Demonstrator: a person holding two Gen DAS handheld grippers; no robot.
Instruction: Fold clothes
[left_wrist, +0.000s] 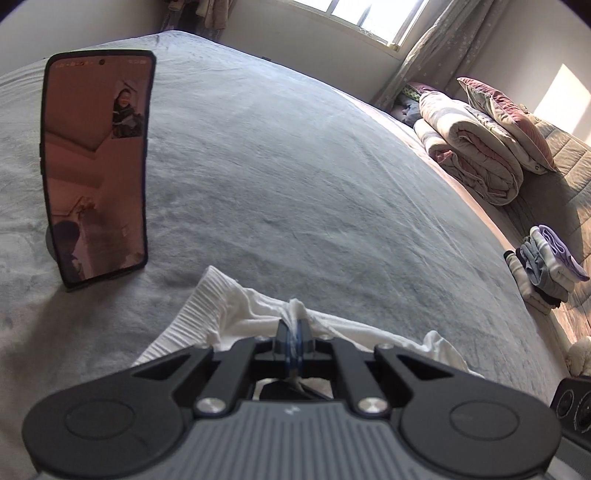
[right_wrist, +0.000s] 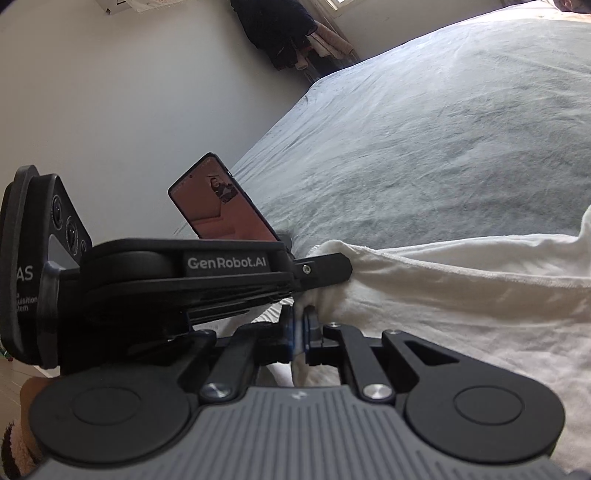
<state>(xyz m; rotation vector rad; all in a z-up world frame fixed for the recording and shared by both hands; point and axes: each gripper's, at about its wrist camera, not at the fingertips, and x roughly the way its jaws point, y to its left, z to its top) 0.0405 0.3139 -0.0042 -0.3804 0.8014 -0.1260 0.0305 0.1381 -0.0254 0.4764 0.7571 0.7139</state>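
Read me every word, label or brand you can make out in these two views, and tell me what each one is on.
"GenRobot.AI": on the side of the left tongs, seen from the right wrist.
"AS": cut-off letters on the left tongs' rear plate.
Small lines below "AS": partly hidden, too blurred to read in full.
Phone status bar: too small to read.
Nothing legible on the white garment or the bed.

White garment (left_wrist: 258, 314): soft cloth, ribbed hem. Bed cover (left_wrist: 295, 166) under it: matt grey fleece, slightly wrinkled. Phone (left_wrist: 98, 166) beside garment: glossy glass. Left gripper (left_wrist: 294, 332): matt black plastic, shiny metal bolts.
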